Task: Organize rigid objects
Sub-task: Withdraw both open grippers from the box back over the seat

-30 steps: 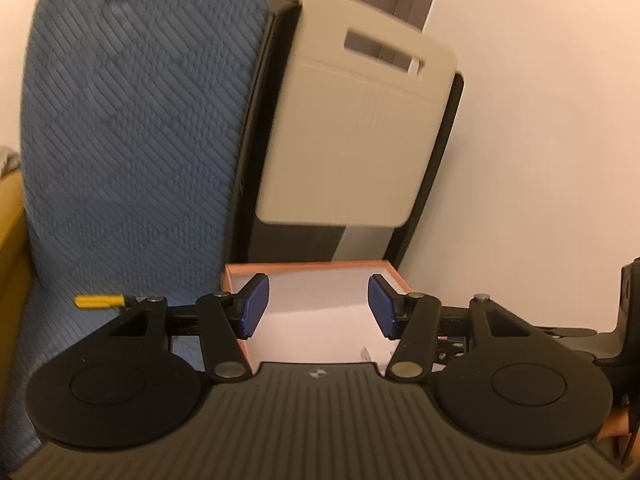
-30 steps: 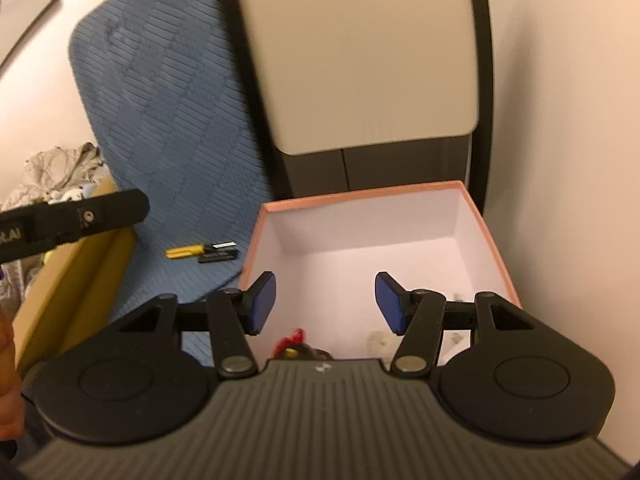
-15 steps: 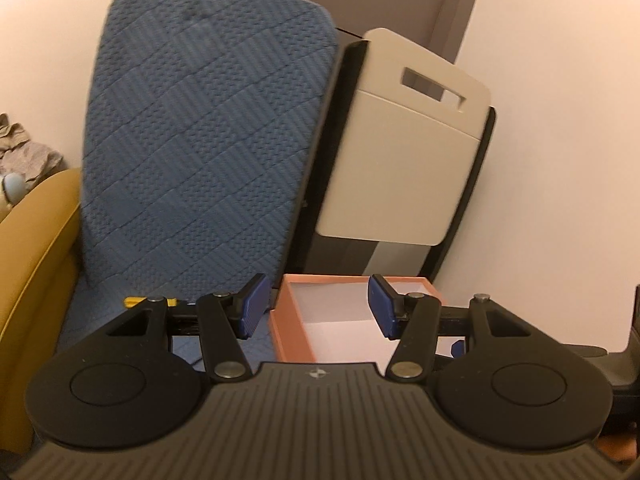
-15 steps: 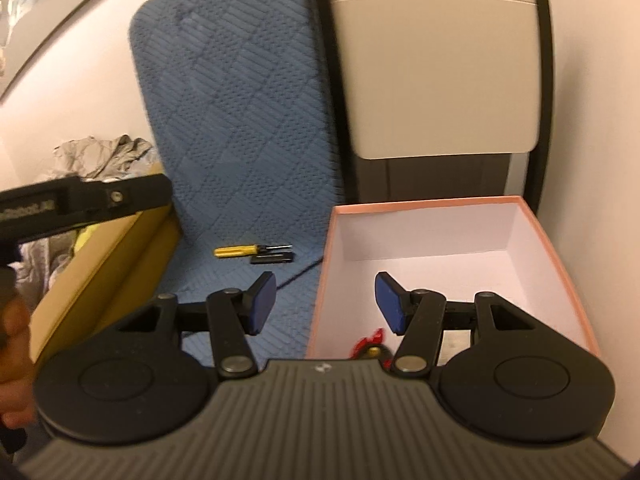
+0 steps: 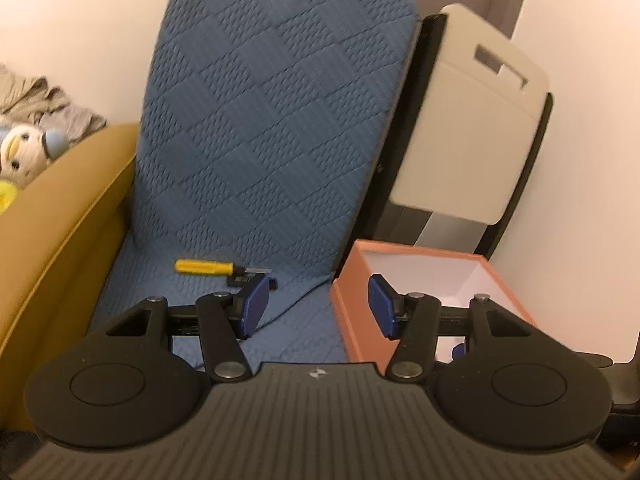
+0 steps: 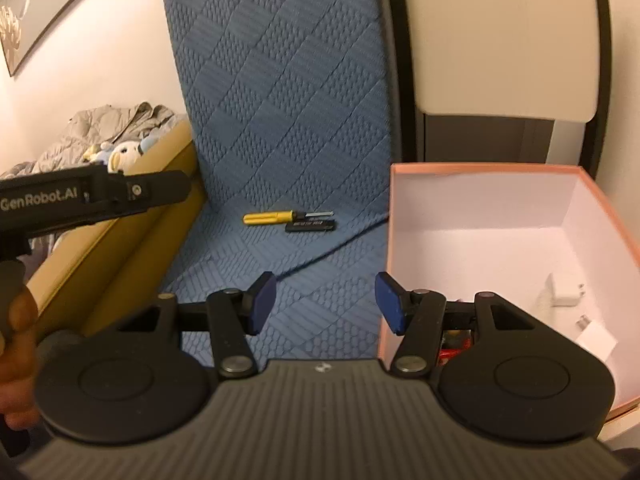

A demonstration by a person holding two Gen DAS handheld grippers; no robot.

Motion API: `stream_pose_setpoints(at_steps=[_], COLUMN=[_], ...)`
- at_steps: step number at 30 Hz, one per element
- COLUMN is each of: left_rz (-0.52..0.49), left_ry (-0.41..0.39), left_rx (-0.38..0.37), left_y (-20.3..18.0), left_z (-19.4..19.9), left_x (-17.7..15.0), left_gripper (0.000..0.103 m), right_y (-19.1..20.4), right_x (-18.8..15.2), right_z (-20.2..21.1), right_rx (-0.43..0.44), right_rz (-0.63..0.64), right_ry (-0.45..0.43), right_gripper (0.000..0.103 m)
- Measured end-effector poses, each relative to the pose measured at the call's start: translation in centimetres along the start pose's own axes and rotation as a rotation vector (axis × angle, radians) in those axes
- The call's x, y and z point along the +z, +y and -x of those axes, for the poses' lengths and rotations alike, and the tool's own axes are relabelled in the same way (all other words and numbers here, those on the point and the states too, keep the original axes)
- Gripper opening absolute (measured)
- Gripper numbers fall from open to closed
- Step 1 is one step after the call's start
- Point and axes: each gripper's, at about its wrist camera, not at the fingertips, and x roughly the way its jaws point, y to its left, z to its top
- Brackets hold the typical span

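Swinging left off the box (image 6: 472, 216) and toward the mat (image 5: 256, 128) over the past second, with both views now centred more on the blue fabric than on the white interior. Nearest, right gripper (image 6: 322, 304) half open, nothing between the blue pads; left gripper (image 5: 316, 304) likewise half open and empty. Beside them on the right, box open-topped, already holding white chargers (image 6: 566, 290) and something red (image 6: 456, 344) mostly hidden behind the gripper. Further out on the mat, screwdriver (image 6: 272, 217) lying flat with a small black piece (image 6: 310, 225) touching its tip end, both well apart from the box. Judged: a return trip for those last two items, screwdriver probably next. Readable: "GenRobot.AI" in white on the left gripper's body, seen from the right wrist. Farthest, framed picture (image 6: 36, 4), no legible text.
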Motion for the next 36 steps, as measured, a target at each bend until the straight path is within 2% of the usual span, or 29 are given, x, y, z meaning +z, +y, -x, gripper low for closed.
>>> stream_pose_setpoints(at_steps=[12, 19, 22, 27, 31, 36], left_rz=[0.0, 0.005, 0.02, -0.012, -0.008, -0.002], left_ry=[0.061, 0.08, 0.088, 0.121, 0.125, 0.148], left_rx=[0.026, 0.097, 0.09, 0.097, 0.101, 0.091], left_y=[3.7, 5.8, 6.2, 6.1, 6.7, 7.5], left_z=[-2.6, -2.9, -3.4, -5.2, -6.7, -9.1], left_x=[-3.7, -4.9, -5.4, -6.0, -5.6, -4.7], left_gripper=[0.061, 0.061, 0.061, 0.061, 0.061, 0.061], right_y=[2.1, 3.3, 3.5, 3.1, 2.8, 2.6], right_x=[-3.3, -4.8, -4.9, -4.2, -3.7, -2.8], right_z=[-4.3, -5.7, -6.2, -6.7, -7.7, -8.9], right_rx=[0.016, 0.034, 0.042, 0.051, 0.039, 0.074], right_rz=[0.027, 0.059, 0.07, 0.073, 0.091, 0.052], right_ry=[0.043, 0.043, 0.04, 0.023, 0.024, 0.046], right_gripper=[0.058, 0.058, 0.058, 0.058, 0.058, 0.058])
